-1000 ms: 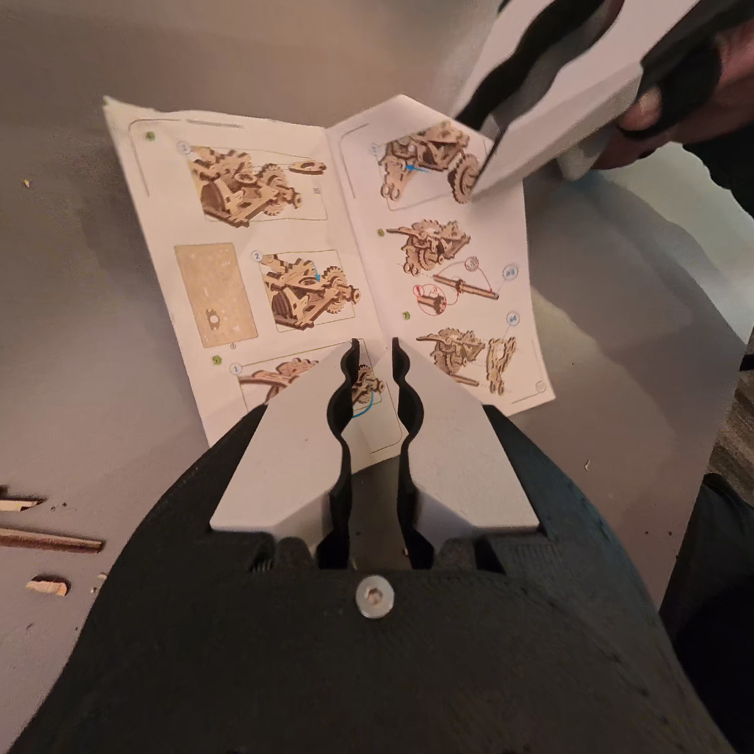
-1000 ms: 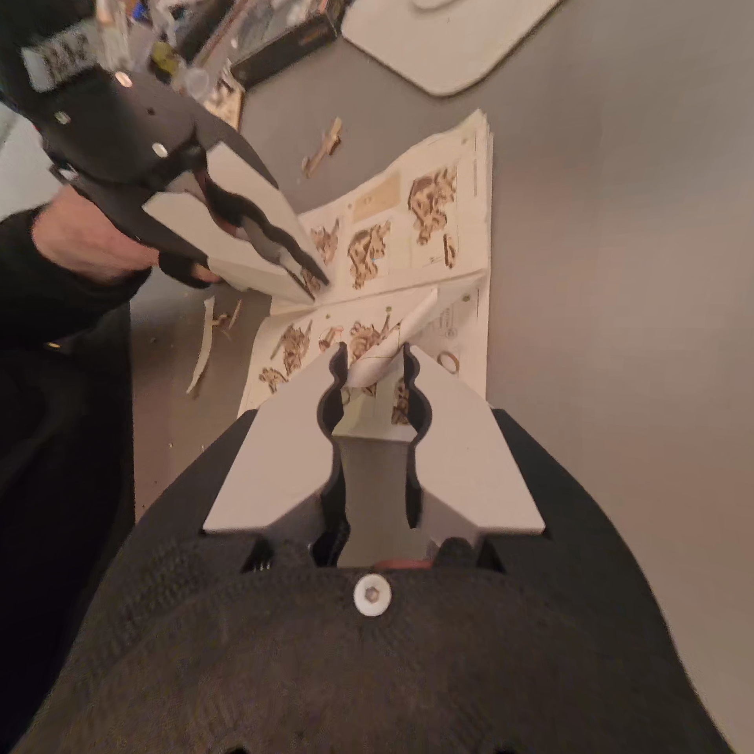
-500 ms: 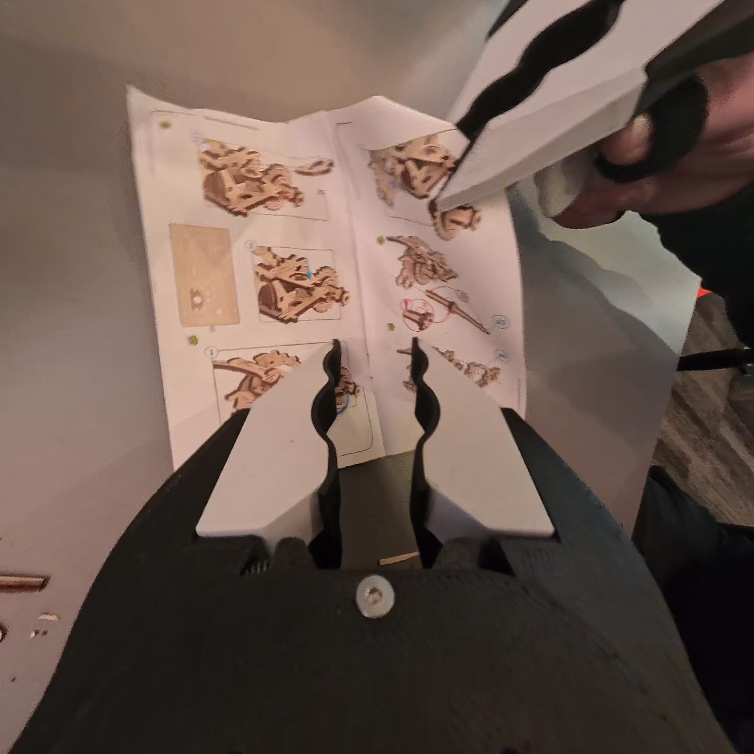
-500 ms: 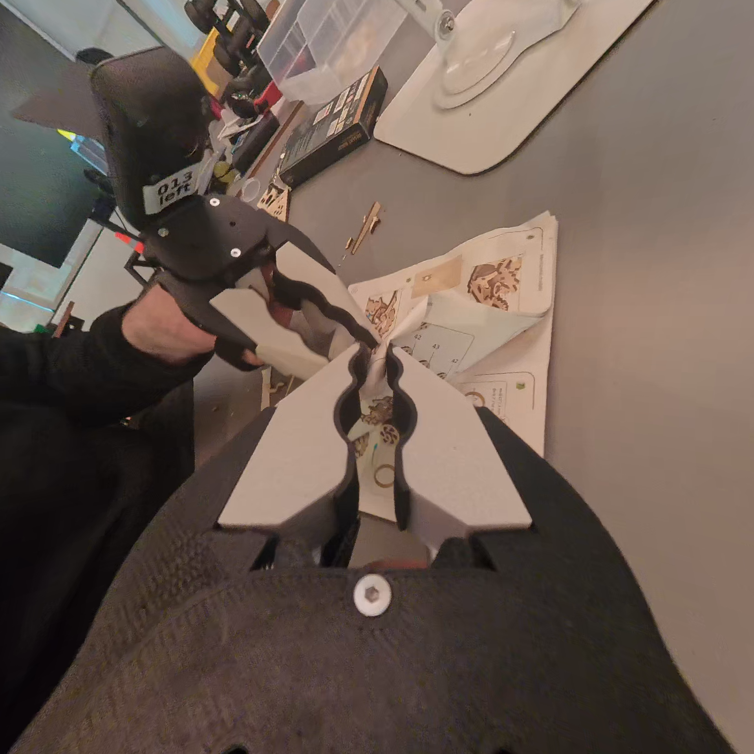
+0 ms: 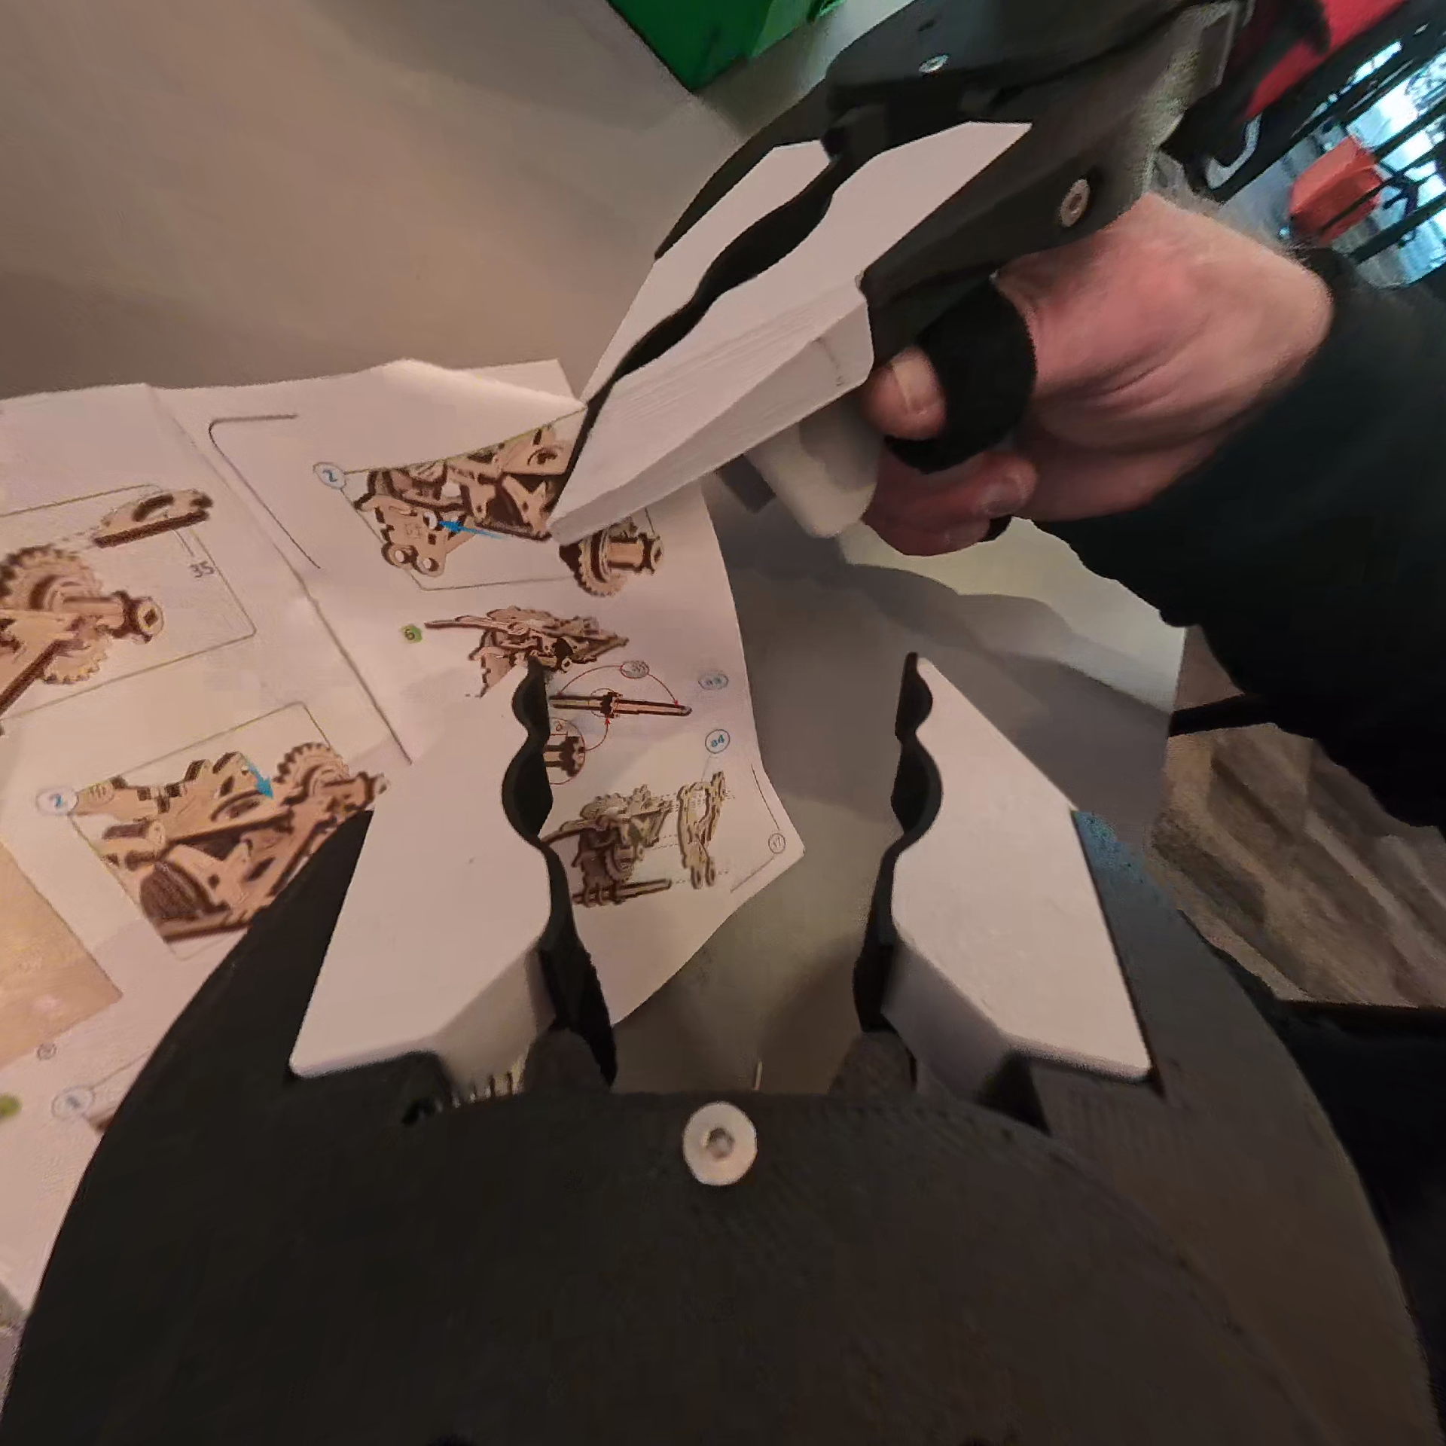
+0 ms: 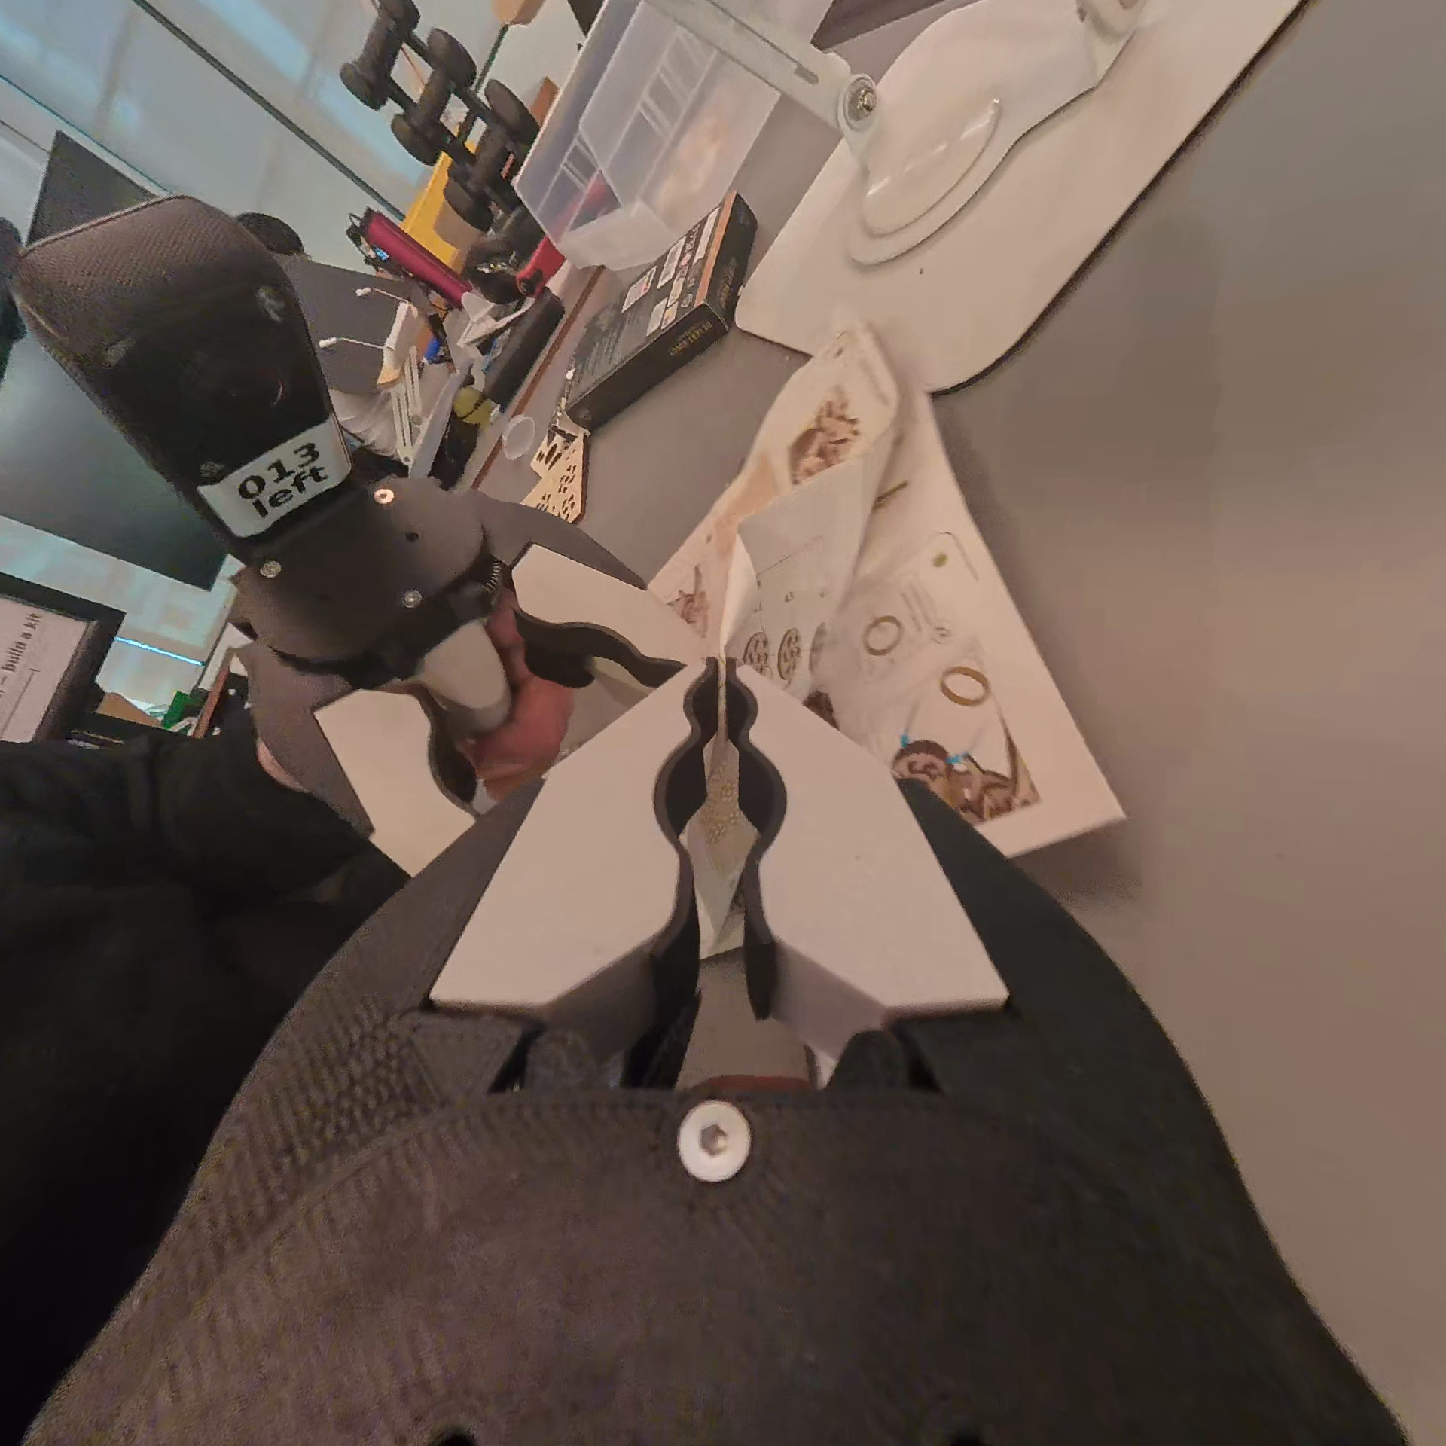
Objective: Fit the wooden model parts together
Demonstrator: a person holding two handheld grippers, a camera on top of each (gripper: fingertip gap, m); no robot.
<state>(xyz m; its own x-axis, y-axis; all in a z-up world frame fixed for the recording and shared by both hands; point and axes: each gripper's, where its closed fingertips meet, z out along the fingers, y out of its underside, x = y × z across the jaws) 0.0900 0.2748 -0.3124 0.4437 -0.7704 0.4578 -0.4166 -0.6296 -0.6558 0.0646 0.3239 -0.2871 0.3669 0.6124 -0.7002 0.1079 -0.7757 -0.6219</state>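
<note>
An open instruction booklet (image 5: pixel 375 665) with drawings of the wooden model lies on the grey table (image 5: pixel 235 196). My left gripper (image 5: pixel 721 673) is wide open and empty, hovering over the booklet's right page. My right gripper (image 6: pixel 721 669) is shut on one page (image 6: pixel 790 548) of the booklet (image 6: pixel 978 704) and holds it lifted and curled. The left wrist view shows the right gripper (image 5: pixel 575 501) pinching that page's top edge (image 5: pixel 469 391). The right wrist view shows the left gripper (image 6: pixel 571 728) close by, with its fingers (image 6: pixel 595 595) spread.
A black box (image 6: pixel 665 313), a white base plate (image 6: pixel 978 235), a clear plastic organiser (image 6: pixel 649 141) and a cut wooden part sheet (image 6: pixel 559 469) lie at the table's far side. The table edge (image 5: pixel 1174 626) runs close on the right of the booklet.
My left gripper opened from nearly shut to wide open. My right gripper closed on a booklet page and raised it, so the page now curls up off the booklet.
</note>
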